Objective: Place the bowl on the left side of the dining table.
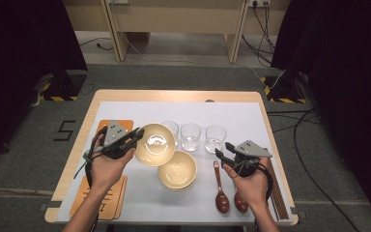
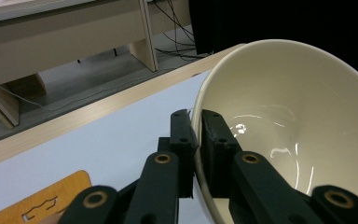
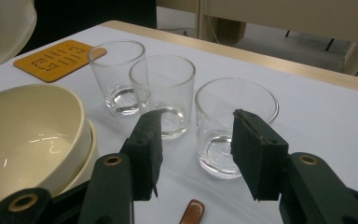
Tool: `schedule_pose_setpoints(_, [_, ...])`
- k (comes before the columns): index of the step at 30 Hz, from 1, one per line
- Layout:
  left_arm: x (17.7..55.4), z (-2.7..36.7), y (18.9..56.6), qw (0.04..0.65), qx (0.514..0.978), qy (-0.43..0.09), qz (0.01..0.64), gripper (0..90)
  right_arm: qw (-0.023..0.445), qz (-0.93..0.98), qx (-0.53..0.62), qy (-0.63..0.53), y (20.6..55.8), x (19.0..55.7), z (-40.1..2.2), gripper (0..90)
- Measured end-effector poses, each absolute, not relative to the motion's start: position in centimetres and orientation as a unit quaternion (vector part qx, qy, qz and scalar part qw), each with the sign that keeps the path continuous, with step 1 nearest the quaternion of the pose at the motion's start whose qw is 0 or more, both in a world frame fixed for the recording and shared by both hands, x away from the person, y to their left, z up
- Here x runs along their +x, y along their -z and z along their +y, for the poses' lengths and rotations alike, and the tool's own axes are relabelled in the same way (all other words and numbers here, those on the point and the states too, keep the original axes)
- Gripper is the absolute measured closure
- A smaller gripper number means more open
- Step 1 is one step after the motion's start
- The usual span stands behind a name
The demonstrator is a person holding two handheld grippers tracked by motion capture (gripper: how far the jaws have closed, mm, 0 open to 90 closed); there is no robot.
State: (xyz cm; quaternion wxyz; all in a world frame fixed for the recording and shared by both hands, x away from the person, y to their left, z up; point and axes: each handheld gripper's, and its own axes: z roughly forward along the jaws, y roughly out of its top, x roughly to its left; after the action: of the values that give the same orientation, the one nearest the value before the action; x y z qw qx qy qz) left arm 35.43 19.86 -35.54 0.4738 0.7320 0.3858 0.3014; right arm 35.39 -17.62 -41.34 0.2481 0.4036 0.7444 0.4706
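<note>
Above the white worktop point(image 1: 125, 203), the left gripper point(image 1: 136, 137) is clamped on the rim of a cream bowl point(image 1: 155, 144), holding it tilted over the stacked bowls point(image 1: 177, 170). On the other side, the right gripper point(image 1: 223, 151) hangs with jaws apart and empty, just before the nearest glass point(image 3: 230, 126), above two brown spoons point(image 1: 221, 191).

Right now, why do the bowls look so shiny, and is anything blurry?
High view: lamp glare pools inside the lifted bowl, with dark surroundings. Left gripper view: bright streaks curve across the bowl's inside, the floor behind is soft. Right gripper view: highlights glint in the three glasses, and the near hand-held gripper looks slightly soft.
</note>
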Motion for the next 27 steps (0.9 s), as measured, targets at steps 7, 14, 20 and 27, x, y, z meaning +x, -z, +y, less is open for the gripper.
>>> schedule_pose_setpoints(7, [35.9, 20.5, 35.4, 0.473, 0.727, -0.305, 0.394, 83.0, 0.246, 0.743, 0.406, -0.471, 41.3, 35.3, -17.6, 53.6])
schedule_pose_setpoints(14, [36.3, 21.2, 35.3, 0.47, 0.723, -0.31, 0.401, 82.9, 0.248, 0.744, 0.404, -0.471, 41.3, 35.4, -17.6, 53.6])
schedule_pose_setpoints(20, [36.7, 21.7, 35.3, 0.469, 0.718, -0.314, 0.407, 83.0, 0.249, 0.744, 0.404, -0.47, 41.3, 35.4, -17.7, 53.6])
schedule_pose_setpoints(27, [37.0, 22.2, 35.1, 0.464, 0.716, -0.319, 0.412, 83.0, 0.248, 0.744, 0.404, -0.47, 41.3, 35.4, -17.7, 53.5])
